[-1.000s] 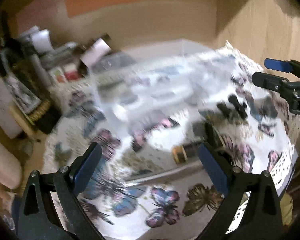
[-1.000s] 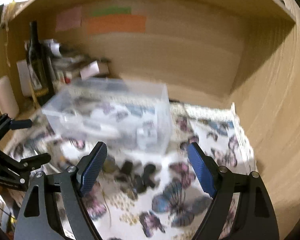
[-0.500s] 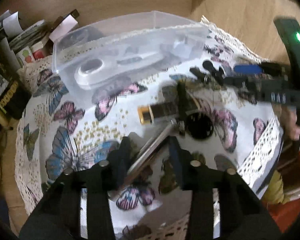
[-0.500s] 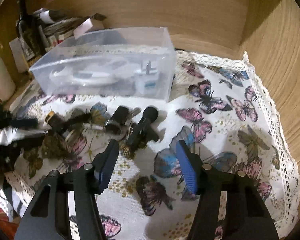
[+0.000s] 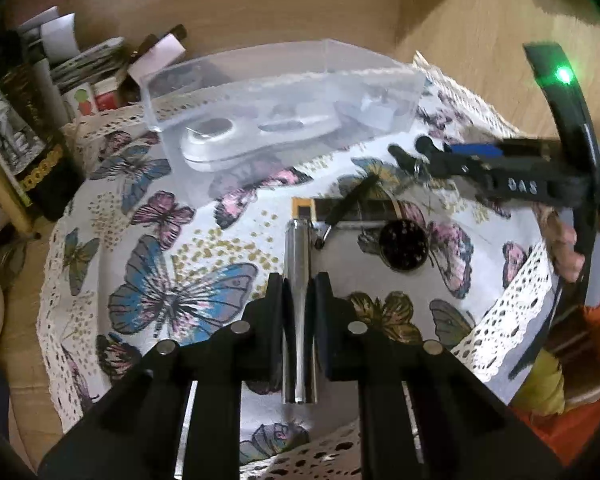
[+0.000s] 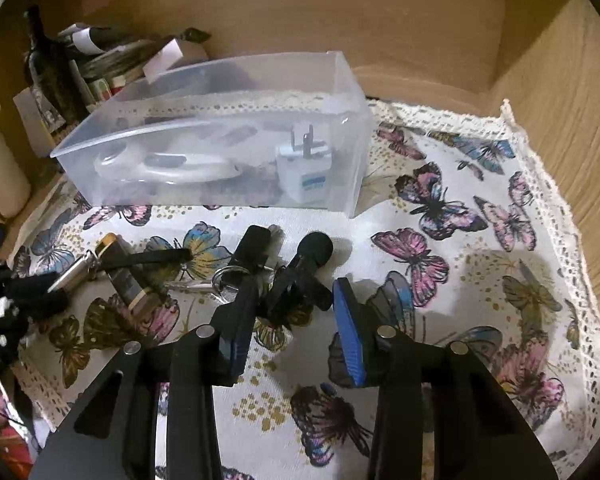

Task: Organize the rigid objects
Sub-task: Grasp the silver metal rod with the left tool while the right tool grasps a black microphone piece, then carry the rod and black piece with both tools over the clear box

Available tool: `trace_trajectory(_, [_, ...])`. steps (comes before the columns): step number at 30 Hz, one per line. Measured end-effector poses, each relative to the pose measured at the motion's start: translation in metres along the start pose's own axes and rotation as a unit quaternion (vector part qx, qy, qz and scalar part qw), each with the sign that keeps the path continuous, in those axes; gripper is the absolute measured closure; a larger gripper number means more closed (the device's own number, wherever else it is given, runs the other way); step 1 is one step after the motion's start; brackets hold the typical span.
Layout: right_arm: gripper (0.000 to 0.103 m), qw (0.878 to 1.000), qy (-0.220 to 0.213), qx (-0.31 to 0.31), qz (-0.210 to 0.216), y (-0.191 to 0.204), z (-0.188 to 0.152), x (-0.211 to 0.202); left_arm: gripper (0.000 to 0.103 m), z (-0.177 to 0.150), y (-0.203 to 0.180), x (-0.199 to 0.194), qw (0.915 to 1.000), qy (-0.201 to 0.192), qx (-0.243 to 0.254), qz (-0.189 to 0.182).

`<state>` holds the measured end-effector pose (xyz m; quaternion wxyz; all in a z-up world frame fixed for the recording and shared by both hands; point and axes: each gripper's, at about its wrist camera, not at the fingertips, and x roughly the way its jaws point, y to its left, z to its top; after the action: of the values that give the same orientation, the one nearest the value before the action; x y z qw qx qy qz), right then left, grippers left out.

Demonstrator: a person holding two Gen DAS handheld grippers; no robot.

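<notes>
My left gripper [image 5: 299,294] is shut on a silver metal cylinder [image 5: 298,252] that lies on the butterfly cloth [image 5: 168,288]. My right gripper [image 6: 290,312] is open, its jaws on either side of a black T-shaped tool [image 6: 300,276]. Beside that tool lie a black stick [image 6: 254,248] with a key ring [image 6: 230,278] and a dark lighter [image 6: 126,276]. A clear plastic box [image 6: 220,136] behind them holds a white handle-shaped item [image 6: 168,164] and a white plug adapter [image 6: 306,172]. A black round lid [image 5: 404,244] lies right of the cylinder.
A wine bottle [image 6: 50,68], papers and small boxes crowd the back left corner. Wooden walls [image 6: 540,80] close the back and right. The cloth's lace edge [image 5: 512,312] hangs over the front. The right gripper's body [image 5: 512,180] reaches in from the right in the left wrist view.
My left gripper has closed on the silver cylinder, which now points straight ahead. My right gripper has dropped lower and moved forward around the black T-shaped tool.
</notes>
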<state>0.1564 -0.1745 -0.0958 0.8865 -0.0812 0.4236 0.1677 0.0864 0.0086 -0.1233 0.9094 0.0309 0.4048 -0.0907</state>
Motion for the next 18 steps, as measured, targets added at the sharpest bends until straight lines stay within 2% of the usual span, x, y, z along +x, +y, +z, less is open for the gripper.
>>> trace_trajectory(8, [0.068, 0.998, -0.068, -0.005, -0.013, 0.000, 0.006, -0.047, 0.088, 0.019, 0.019, -0.033, 0.9976, -0.057, -0.036, 0.016])
trace_trajectory(18, [0.068, 0.988, -0.156, -0.008, -0.007, 0.009, 0.027, -0.103, 0.088, 0.048, 0.037, -0.079, 0.9874, -0.141, -0.063, 0.035])
